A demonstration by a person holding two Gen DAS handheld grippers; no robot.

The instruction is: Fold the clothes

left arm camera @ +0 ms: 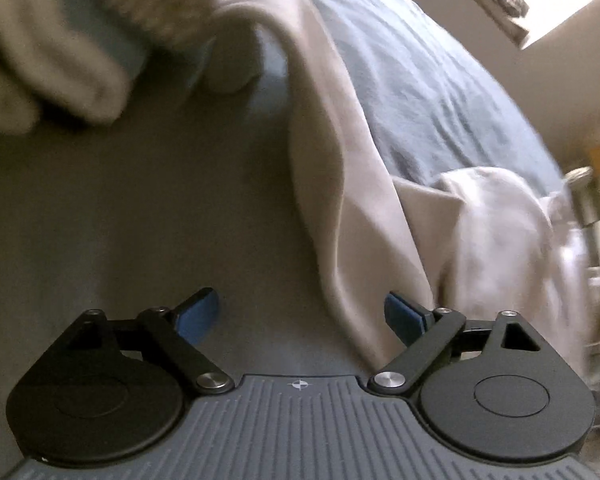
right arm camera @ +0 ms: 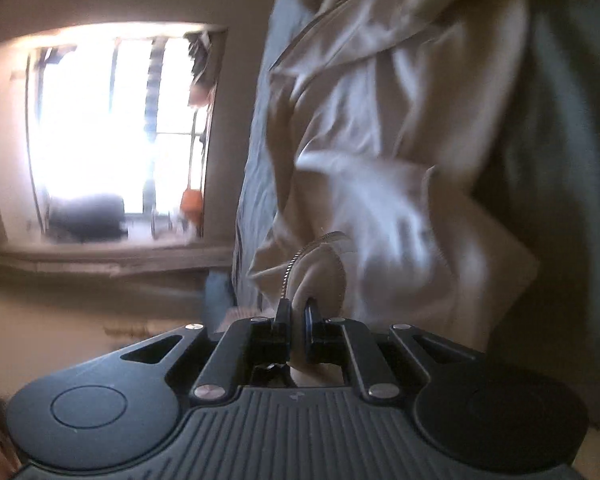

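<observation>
- Our left gripper (left arm camera: 302,314) stands wide apart, its blue pads (left arm camera: 198,316) well separated and nothing between them; it hangs over a dark, shadowed stretch of cloth that we cannot identify for sure.
- Just ahead of it, in the left wrist view, a beige garment (left arm camera: 340,184) runs in a long fold from the upper middle down toward the right finger, lying on a blue bedspread (left arm camera: 420,72).
- At the upper left of that view we see more pale fabric (too blurred to tell whether it belongs to the same piece).
- A lighter, whitish bunch of cloth (left arm camera: 496,216) lies to the right of the beige fold, near the edge of the bed.
- Our right gripper (right arm camera: 298,306) is clenched on the beige garment (right arm camera: 380,140), pinching a small fold of it right by a metal zipper (right arm camera: 300,256) that curves up from between the fingers.
- From that pinch the garment spreads away over the bedspread (right arm camera: 256,184), crumpled and blurred.
- To the left in the right wrist view a bright window (right arm camera: 108,128) glares, with an orange object (right arm camera: 191,202) near its sill.
</observation>
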